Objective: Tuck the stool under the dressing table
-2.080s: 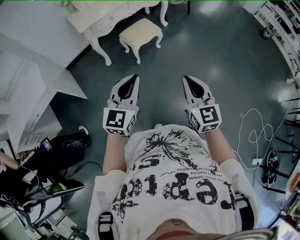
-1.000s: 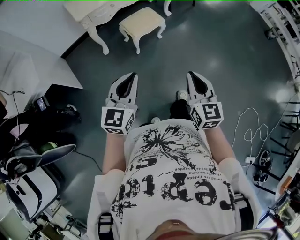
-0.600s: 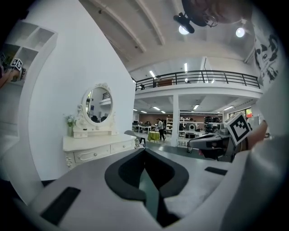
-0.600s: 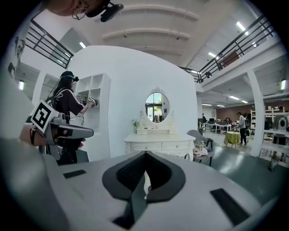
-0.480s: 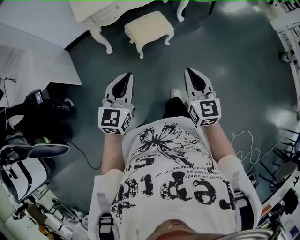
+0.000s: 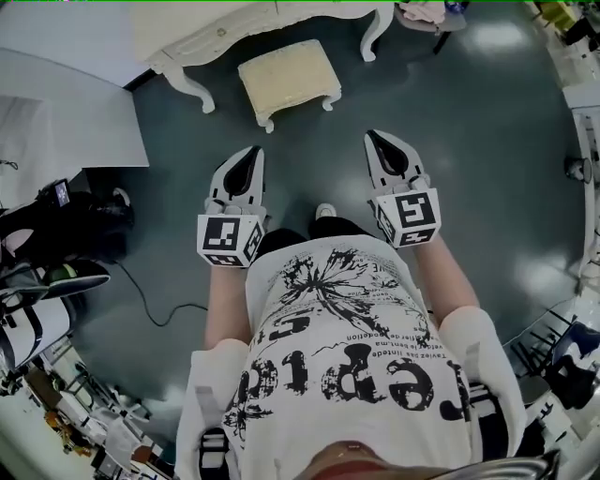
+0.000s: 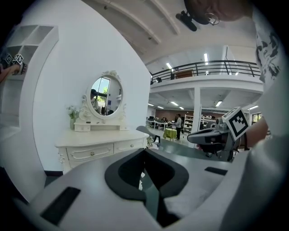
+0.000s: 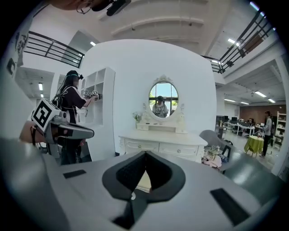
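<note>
The stool, cream-cushioned with white curved legs, stands on the grey floor just in front of the white dressing table, outside its knee space. My left gripper and right gripper are held side by side in front of the person's body, short of the stool, both shut and holding nothing. In the left gripper view the dressing table with its oval mirror is ahead on the left. In the right gripper view the dressing table is straight ahead, and a bit of the stool shows through the jaws' hollow.
A white shelf unit stands left of the table, with dark bags and a cable on the floor below it. A grey chair with clothes is right of the table. Another person stands at the shelves.
The person has walked toward the dressing table. Stool and table now lie closer to both grippers and sit straighter ahead. Both grippers stay shut and level.
</note>
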### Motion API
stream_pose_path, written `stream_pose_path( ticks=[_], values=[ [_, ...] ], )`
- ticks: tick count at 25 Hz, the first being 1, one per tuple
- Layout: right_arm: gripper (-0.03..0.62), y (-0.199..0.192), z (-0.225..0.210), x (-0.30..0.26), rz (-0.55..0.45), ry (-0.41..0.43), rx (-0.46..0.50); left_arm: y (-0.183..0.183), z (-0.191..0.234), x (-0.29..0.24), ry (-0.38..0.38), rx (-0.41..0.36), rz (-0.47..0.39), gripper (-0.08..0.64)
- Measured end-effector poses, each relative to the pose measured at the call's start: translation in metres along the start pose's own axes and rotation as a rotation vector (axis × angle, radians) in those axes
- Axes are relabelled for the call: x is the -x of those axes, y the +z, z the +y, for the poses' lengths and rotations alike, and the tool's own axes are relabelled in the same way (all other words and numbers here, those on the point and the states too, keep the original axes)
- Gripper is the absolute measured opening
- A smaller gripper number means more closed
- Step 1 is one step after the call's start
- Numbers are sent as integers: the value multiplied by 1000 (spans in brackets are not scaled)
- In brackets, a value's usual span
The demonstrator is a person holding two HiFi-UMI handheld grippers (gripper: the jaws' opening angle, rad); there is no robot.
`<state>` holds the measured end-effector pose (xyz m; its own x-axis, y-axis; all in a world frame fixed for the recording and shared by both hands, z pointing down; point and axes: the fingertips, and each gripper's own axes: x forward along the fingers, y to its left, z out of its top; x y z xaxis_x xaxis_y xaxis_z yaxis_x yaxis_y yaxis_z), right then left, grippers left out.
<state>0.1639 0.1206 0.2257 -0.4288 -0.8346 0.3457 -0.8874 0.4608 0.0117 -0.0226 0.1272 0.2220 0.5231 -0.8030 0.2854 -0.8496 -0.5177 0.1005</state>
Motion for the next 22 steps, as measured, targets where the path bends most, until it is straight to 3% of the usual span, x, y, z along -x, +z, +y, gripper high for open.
stream_pose_path(
  ticks=[5,9,17,22],
  values=[
    [17,-4,-26,-42,30,69,43,-5,2,-47,15,-4,44,20],
    [17,-23,-33,-81,73,119,45,-29,19,-77,38,43,96,20],
    [17,-45,-54,-197,109,152,8,-80,91,-164,66,131,173,20],
    [17,-85,-71,-287,139,166,2,-119,149,-237,80,173,177,20]
  ],
)
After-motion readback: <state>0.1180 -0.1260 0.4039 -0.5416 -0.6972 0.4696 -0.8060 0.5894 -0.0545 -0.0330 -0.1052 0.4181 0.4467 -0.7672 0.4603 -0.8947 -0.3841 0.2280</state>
